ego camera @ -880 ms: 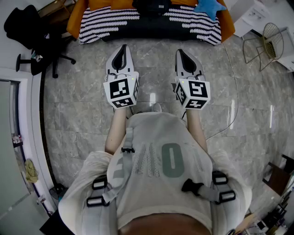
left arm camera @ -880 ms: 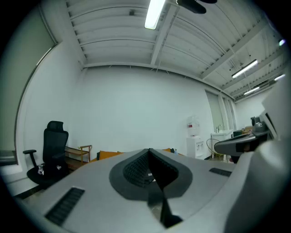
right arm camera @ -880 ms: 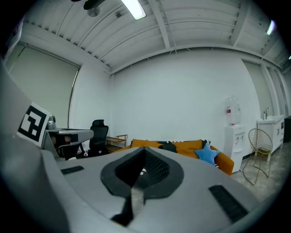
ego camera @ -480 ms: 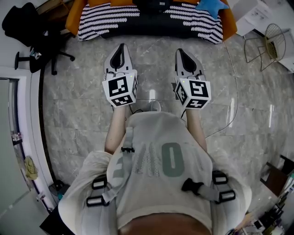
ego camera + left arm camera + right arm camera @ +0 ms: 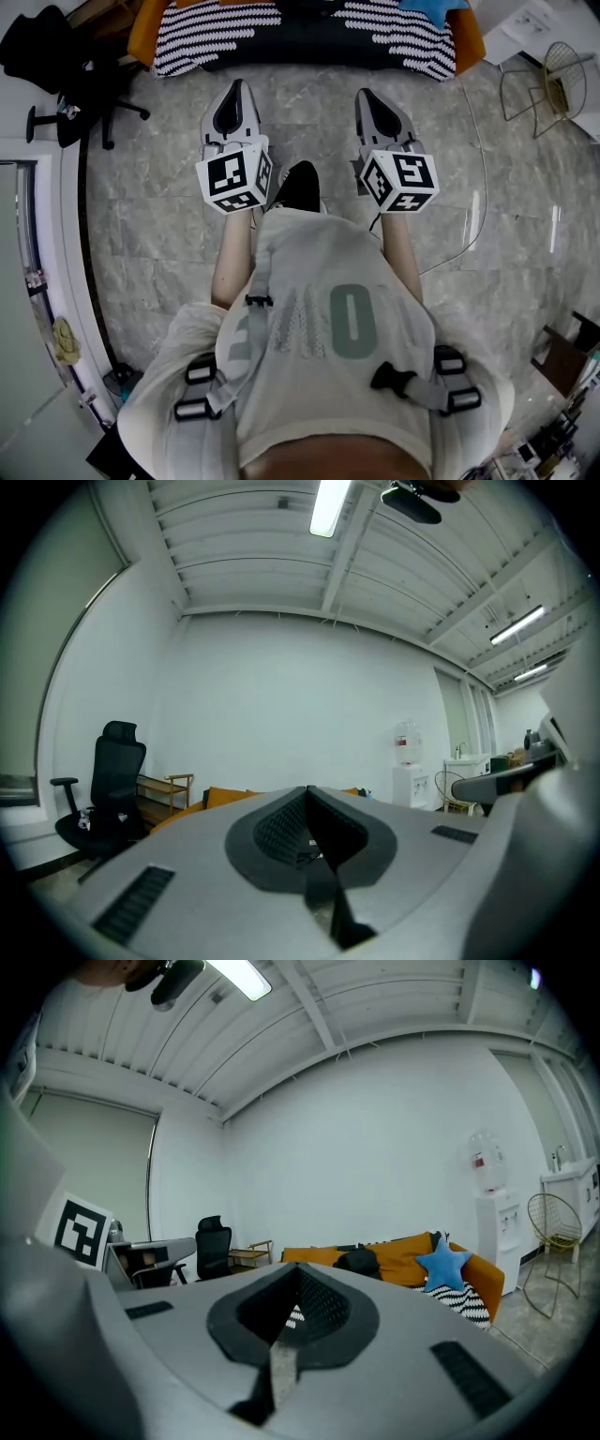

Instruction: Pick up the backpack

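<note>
The black backpack point(image 5: 358, 1262) lies on the orange sofa point(image 5: 405, 1249), seen over my right gripper's jaws in the right gripper view; the head view cuts it off at the top edge. My left gripper point(image 5: 232, 97) and right gripper point(image 5: 368, 98) are held side by side above the floor, pointing at the sofa and short of its striped blanket point(image 5: 394, 42). Both are shut with nothing between the fingers. In the gripper views the left gripper point(image 5: 307, 794) and the right gripper point(image 5: 298, 1274) show jaws closed to a seam.
A blue star cushion point(image 5: 442, 1262) sits on the sofa to the right of the backpack. A black office chair point(image 5: 66, 66) stands at left, a wire chair point(image 5: 553, 80) at right. A cable point(image 5: 473, 216) runs over the marble floor. A water dispenser point(image 5: 487, 1213) stands by the wall.
Both grippers have shifted a little up the head view, towards the sofa. A black shoe has stepped forward between the arms. The jaws stay shut.
</note>
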A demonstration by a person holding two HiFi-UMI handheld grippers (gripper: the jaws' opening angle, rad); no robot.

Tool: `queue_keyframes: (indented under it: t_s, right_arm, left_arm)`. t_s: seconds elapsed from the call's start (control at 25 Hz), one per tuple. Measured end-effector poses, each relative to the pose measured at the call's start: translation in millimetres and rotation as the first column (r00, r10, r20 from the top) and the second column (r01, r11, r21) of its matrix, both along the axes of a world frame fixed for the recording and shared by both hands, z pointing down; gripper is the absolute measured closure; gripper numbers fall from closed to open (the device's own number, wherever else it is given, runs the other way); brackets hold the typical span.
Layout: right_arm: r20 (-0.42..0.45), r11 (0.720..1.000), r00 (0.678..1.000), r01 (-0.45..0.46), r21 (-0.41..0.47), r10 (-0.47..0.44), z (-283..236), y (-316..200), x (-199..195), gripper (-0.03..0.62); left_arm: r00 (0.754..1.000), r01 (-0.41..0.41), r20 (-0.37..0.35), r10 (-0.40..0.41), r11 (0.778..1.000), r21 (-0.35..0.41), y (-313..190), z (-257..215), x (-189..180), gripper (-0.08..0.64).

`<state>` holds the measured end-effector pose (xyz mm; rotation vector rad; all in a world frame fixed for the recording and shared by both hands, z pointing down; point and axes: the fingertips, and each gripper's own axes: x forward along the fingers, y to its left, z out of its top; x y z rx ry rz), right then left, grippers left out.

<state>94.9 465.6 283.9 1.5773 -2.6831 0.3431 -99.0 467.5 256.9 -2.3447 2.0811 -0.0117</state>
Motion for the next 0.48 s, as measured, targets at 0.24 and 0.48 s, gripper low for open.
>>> queue_keyframes:
  t_s: [0.24, 0.48]
  right_arm:
    - [0.022, 0.999, 1.0, -0.024, 0.043, 0.023, -18.0, -26.8, 9.8, 0.586]
    - [0.03, 0.992, 0.998, -0.064, 0.109, 0.061, -32.8, -72.4, 22.4, 0.586]
  left_arm:
    - [1.0, 0.016, -0.008, -0.016, 0.998, 0.053, -34.0, -20.1, -4.7, 0.54]
    - [0.999, 0.028, -0.048, -0.024, 0.996, 0.08, -88.4, -26.4, -14.9, 0.54]
